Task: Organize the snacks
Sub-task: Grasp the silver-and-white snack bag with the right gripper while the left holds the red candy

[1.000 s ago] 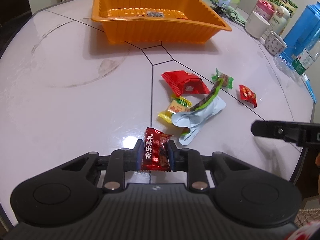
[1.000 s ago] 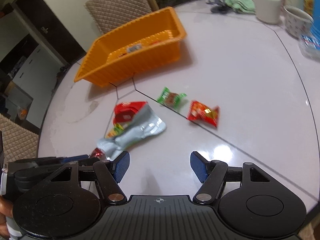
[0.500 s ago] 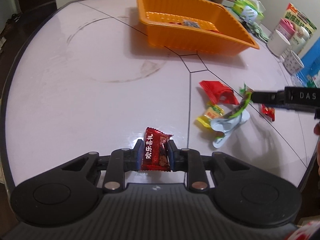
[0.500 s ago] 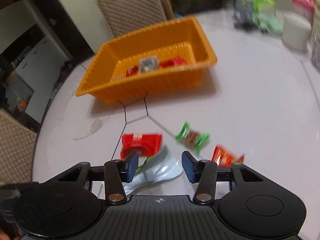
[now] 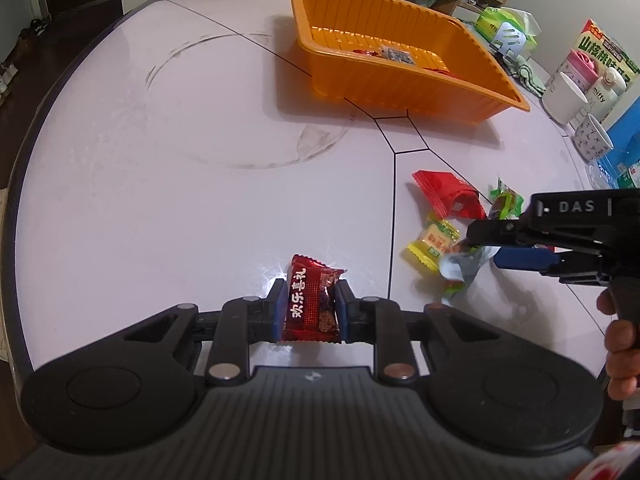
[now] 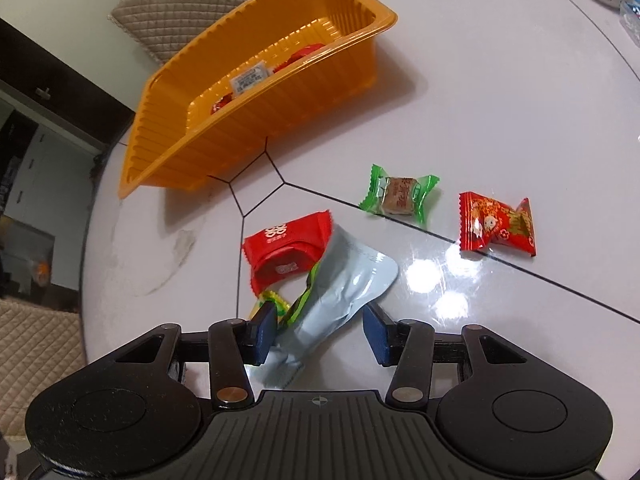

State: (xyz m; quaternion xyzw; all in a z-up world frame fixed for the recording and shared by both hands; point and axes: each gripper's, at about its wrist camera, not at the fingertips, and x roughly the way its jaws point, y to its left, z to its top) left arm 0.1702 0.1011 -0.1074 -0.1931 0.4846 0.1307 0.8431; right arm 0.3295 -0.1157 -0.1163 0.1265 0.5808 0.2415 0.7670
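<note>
My left gripper point(image 5: 311, 307) is shut on a dark red candy packet point(image 5: 312, 304) and holds it above the white table. The orange tray point(image 5: 404, 84) stands ahead and to the right with a few snacks inside; it also shows in the right wrist view point(image 6: 224, 136). My right gripper point(image 6: 322, 332) is open, with its jaws on either side of a silver-grey pouch point(image 6: 340, 292) lying on the table. Beside the pouch lie a red packet point(image 6: 286, 252), a yellow candy point(image 5: 432, 242), a green-wrapped candy point(image 6: 400, 196) and a red patterned candy point(image 6: 496, 224).
Cups point(image 5: 568, 94), a pink bottle point(image 5: 580, 62), a printed box point(image 5: 604, 52) and a blue container point(image 5: 628, 136) stand at the table's right edge. A quilted chair point(image 6: 180, 12) stands behind the tray. The table's rim point(image 5: 24, 152) curves on the left.
My right gripper has lowered to the table and now straddles the silver-grey pouch. My left gripper has shifted left with the dark red packet still held.
</note>
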